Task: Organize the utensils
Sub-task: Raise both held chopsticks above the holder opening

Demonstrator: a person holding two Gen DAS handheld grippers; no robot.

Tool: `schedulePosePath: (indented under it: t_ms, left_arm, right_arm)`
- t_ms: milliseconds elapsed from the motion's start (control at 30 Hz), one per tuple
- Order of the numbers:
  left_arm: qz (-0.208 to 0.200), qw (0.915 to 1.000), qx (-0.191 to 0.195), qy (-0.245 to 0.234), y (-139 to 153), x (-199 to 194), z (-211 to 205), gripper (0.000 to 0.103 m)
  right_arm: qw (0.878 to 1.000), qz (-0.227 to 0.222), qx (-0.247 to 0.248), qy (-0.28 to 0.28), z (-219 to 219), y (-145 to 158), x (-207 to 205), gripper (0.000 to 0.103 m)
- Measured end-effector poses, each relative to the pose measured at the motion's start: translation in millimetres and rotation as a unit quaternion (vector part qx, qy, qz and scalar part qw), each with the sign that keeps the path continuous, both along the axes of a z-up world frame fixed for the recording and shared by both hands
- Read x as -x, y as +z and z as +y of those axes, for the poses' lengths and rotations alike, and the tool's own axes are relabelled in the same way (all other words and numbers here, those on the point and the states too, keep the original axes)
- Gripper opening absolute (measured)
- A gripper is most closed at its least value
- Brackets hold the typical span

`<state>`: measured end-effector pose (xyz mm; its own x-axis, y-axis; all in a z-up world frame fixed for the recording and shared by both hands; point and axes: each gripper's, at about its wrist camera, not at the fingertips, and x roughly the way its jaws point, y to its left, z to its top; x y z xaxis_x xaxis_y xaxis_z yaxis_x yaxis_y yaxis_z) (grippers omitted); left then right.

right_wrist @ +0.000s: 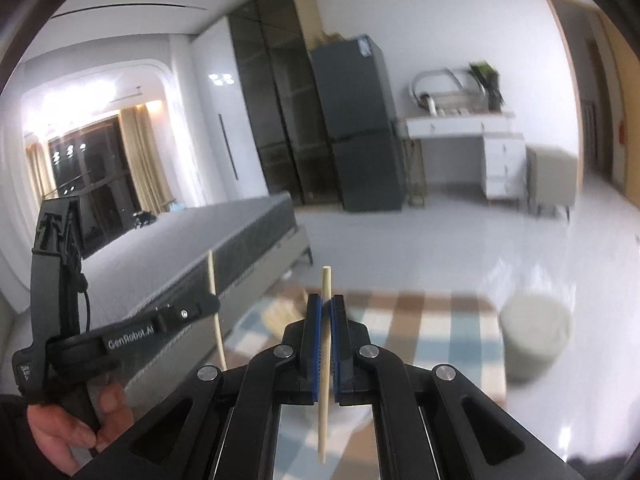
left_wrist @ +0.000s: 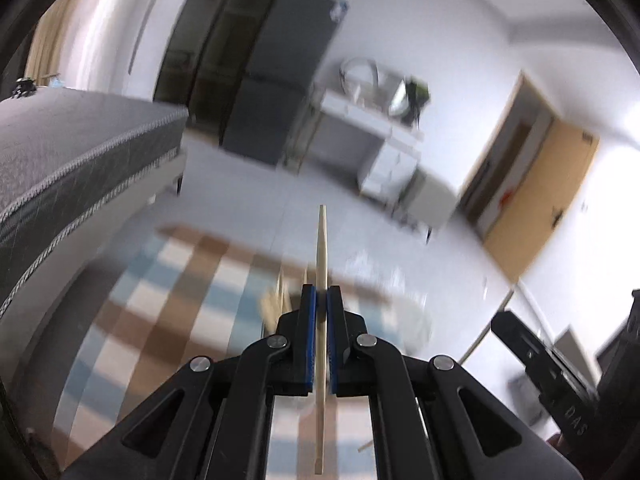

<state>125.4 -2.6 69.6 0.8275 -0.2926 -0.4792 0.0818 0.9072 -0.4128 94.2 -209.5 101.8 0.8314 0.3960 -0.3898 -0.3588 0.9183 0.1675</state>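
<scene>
My left gripper [left_wrist: 321, 291] is shut on a pale wooden chopstick [left_wrist: 321, 240] that stands upright between the blue pads, well above the table. In the right wrist view my right gripper [right_wrist: 325, 301] is likewise shut on a second wooden chopstick [right_wrist: 326, 280]. A blurred heap of several more chopsticks [right_wrist: 280, 314] lies below on a blue, brown and white checked cloth [right_wrist: 420, 320]. The left gripper [right_wrist: 214, 305] shows at the left of that view, held by a hand [right_wrist: 68, 432], its chopstick [right_wrist: 211, 272] sticking up.
A pale round container [right_wrist: 536, 338] stands on the right part of the cloth. A grey bed [right_wrist: 192, 248] lies to the left. Farther back are a dark fridge [right_wrist: 356, 128], a white desk [right_wrist: 464, 136] and a wooden door [left_wrist: 536, 200]. Both views are motion-blurred.
</scene>
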Motion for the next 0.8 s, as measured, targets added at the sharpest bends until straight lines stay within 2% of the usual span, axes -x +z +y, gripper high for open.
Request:
schedulePosePath:
  t_ms: [67, 133, 267, 500, 667, 800]
  left_arm:
    - [-0.031, 0.999, 0.026, 0.021, 13, -18, 9, 0.001]
    - [-0.049, 0.9972, 0.036, 0.044, 17, -35, 14, 0.001]
    - [-0.075, 0.9936, 0.055, 0.064, 10, -68, 17, 0.001]
    - [-0.074, 0.993, 0.069, 0.061, -31, -105, 16, 0.001]
    - [-0.061, 0.994, 0.078, 0.045, -48, -115, 8, 0.001]
    - [-0.068, 0.9956, 0.051, 0.039, -49, -109, -5, 0.001]
  right_arm:
    - [1.0, -0.019, 0.004, 0.01, 8, 18, -17, 0.003]
    - [0.999, -0.036, 0.01, 0.022, 16, 28, -34, 0.003]
    - [0.996, -0.069, 0.043, 0.038, 39, 33, -71, 0.003]
    - [0.997, -0.056, 0.044, 0.043, 54, 4, -121, 0.003]
    - [0.996, -0.044, 0.056, 0.045, 55, -19, -131, 0.004]
    - [0.997, -0.032, 0.053, 0.043, 48, -32, -130, 0.004]
